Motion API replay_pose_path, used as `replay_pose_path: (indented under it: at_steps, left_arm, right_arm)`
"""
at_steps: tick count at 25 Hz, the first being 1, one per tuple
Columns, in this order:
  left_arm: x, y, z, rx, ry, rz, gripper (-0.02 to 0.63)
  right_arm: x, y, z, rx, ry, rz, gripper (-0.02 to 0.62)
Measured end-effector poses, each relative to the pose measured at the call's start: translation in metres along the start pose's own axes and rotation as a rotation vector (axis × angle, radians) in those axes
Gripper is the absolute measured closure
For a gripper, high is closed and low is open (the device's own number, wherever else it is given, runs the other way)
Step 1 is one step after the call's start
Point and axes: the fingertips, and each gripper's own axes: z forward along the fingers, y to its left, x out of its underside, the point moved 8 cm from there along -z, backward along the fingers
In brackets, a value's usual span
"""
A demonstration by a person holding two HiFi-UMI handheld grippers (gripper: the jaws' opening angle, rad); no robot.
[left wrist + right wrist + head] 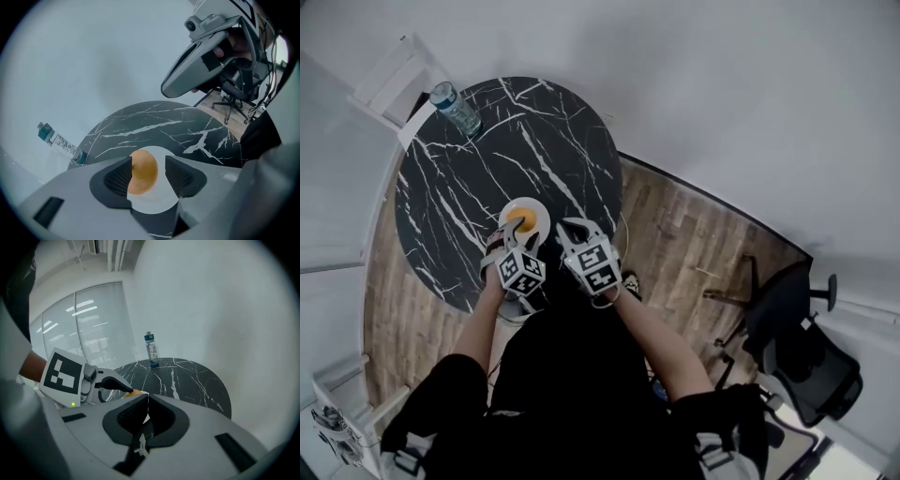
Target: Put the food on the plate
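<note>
An orange round piece of food lies on a small white plate near the front edge of a round black marble table. My left gripper hangs over the plate, open. In the left gripper view the food sits between the jaws, close to the left pad with a gap on the right, and the plate shows beneath it. My right gripper is just right of the plate, shut and empty. In the right gripper view only a sliver of the food shows under the left gripper.
A clear water bottle with a blue cap stands at the table's far left edge. A black office chair stands on the wood floor to the right. White walls close in behind the table.
</note>
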Motion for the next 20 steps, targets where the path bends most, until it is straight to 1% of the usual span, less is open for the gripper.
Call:
replay_pose_path:
  at_steps: [2,9,14,15,18,20]
  left_arm:
    - [-0.003,-0.005,0.0,0.004,-0.005,-0.051,0.39]
    - [-0.011,-0.011,0.003,0.006,-0.035,-0.273,0.391]
    - [-0.011,-0.016,0.003,0.005,-0.026,-0.345,0.391]
    - [-0.011,-0.017,0.003,0.007,-0.03,-0.373,0.391]
    - [-0.011,-0.016,0.001,0.005,-0.055,-0.516,0.391]
    - [-0.013,-0.014,0.0,-0.007,-0.067,-0.585,0.393]
  right_arm:
    - [0.0,-0.004,-0.005,-0.007,0.001,0.0,0.598]
    - [0.001,-0.014,-0.02,-0.027,-0.006,0.002,0.598]
    - [0.003,-0.019,-0.033,-0.03,-0.012,0.001,0.598]
    - [0.004,-0.02,-0.036,-0.028,-0.012,0.0,0.598]
    - [0.005,-0.024,-0.045,-0.023,-0.014,0.003,0.598]
    - [0.005,-0.027,-0.052,-0.021,-0.018,0.002,0.598]
